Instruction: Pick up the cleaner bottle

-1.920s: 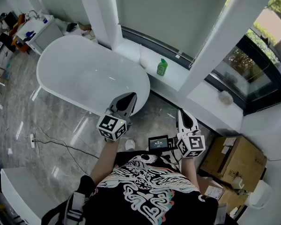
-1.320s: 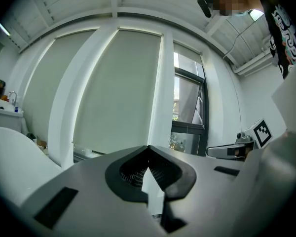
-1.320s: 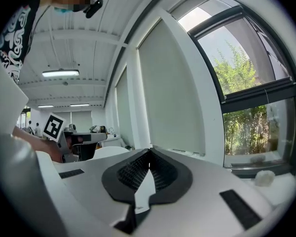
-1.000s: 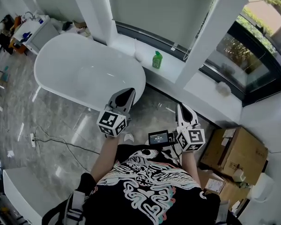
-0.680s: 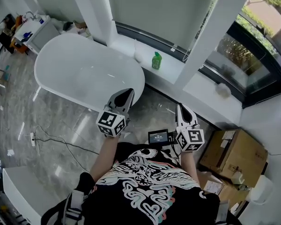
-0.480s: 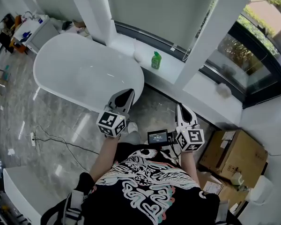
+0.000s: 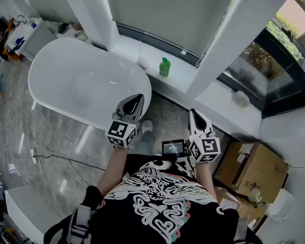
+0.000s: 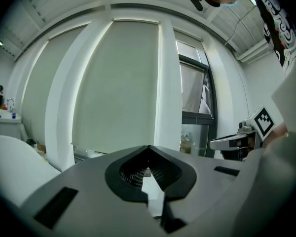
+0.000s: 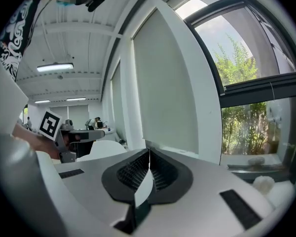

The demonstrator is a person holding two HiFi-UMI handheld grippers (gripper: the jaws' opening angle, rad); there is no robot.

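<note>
Two grippers are in view and both are empty, each with its jaws pressed together: the left gripper [image 7: 136, 100] near the end of the bathtub [image 7: 56, 93], the right gripper [image 7: 195, 117] above the floor. The green cleaner bottle [image 7: 164, 67] stands upright on the white window ledge [image 7: 185, 83], behind the tub and well apart from both. For a good approach, I would choose one gripper, open its jaws before arriving, come level toward the bottle's body, and keep away from the small white object [image 7: 144, 60] near it.
</note>
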